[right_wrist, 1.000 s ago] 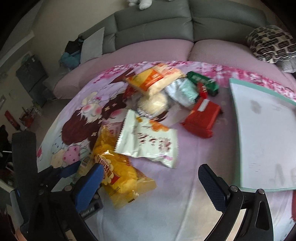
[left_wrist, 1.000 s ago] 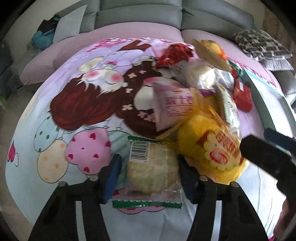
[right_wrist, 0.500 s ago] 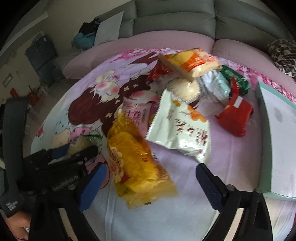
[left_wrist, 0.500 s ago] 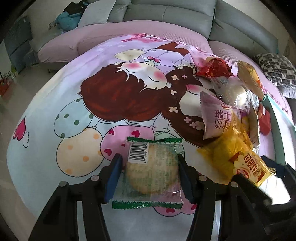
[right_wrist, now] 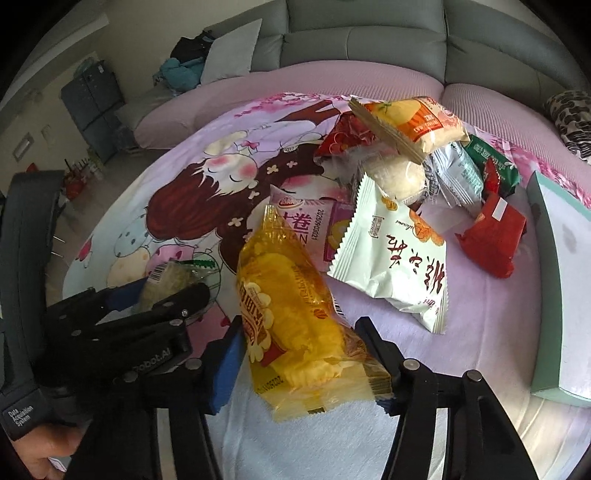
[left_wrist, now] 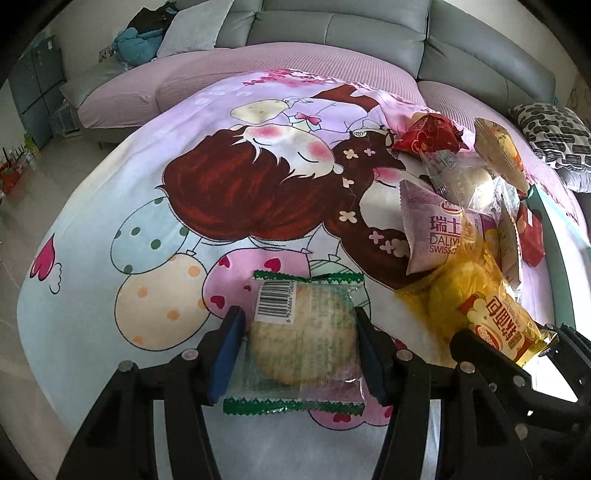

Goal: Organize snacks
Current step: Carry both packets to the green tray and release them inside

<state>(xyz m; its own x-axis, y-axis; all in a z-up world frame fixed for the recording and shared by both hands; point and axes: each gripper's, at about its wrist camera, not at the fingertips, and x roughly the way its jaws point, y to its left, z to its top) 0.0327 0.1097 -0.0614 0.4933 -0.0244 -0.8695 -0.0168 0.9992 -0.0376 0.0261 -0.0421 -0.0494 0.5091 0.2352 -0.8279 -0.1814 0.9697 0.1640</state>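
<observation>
A clear green-edged rice cracker packet (left_wrist: pixel 303 328) lies on the cartoon blanket (left_wrist: pixel 184 177), and my left gripper (left_wrist: pixel 297 347) is shut on it, blue pads against both sides. My right gripper (right_wrist: pixel 299 347) is closing its jaws around a yellow snack bag (right_wrist: pixel 295 317); both pads touch the bag's sides. In the left wrist view the bag (left_wrist: pixel 476 295) sits at the right with the right gripper (left_wrist: pixel 517 343) at its near end. In the right wrist view the left gripper (right_wrist: pixel 162 291) and its cracker packet (right_wrist: pixel 166 277) are at the left.
Beyond the bag lies a heap of snacks: a white packet (right_wrist: pixel 402 258), a pink Swiss roll pack (left_wrist: pixel 439 232), a red pack (right_wrist: pixel 491 236), an orange bag (right_wrist: pixel 410 122) and others. A mint-edged box (right_wrist: pixel 554 266) stands at the right. A grey sofa (left_wrist: pixel 332 33) runs behind.
The right gripper's jaws have come in from wide apart onto the yellow bag, which now lies between them. Both views have rolled and shifted sideways. The left gripper keeps its hold on the cracker packet.
</observation>
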